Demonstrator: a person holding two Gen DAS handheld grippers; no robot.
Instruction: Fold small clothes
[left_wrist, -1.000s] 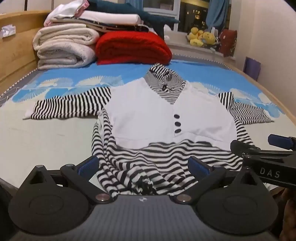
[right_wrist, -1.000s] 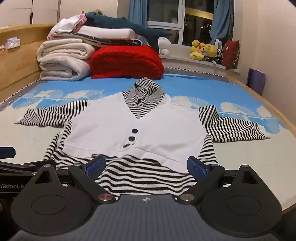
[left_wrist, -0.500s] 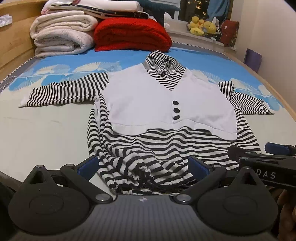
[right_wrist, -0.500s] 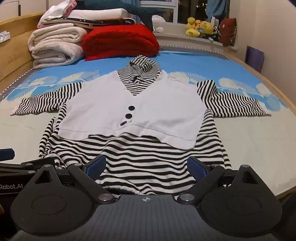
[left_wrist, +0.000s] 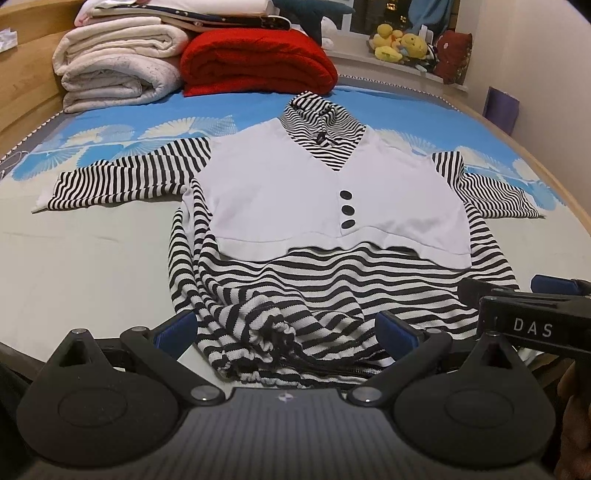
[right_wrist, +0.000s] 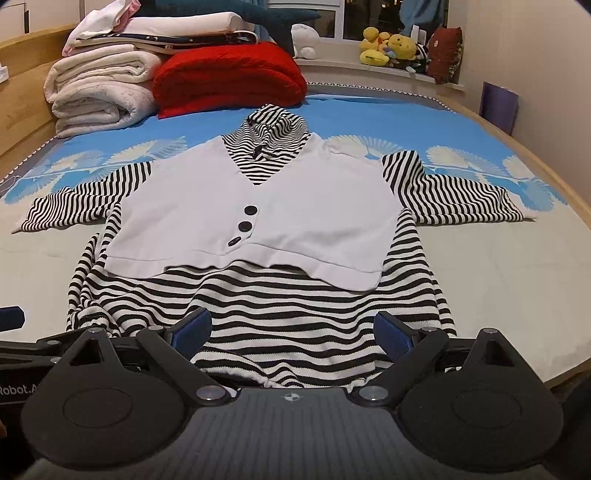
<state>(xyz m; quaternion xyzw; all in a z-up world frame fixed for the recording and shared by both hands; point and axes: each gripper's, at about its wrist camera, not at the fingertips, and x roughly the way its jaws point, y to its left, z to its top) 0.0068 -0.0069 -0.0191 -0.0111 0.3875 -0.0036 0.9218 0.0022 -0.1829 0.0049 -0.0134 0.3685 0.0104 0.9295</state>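
while both tools gape, the striped top (left_wrist: 332, 206) lies just ahead.

The striped top's (right_wrist: 280, 317) near hem hides behind the claw.

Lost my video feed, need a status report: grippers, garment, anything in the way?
Left gripper open, right gripper open, both at the hem. Striped top flat on bed, sleeves spread, hem bunched at its left corner. Nothing in the way.

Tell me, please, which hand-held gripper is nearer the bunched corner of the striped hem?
Left. The left hand-held gripper straddles the bunched hem corner; the right hand-held gripper sits farther along the hem, toward the garment's other side.
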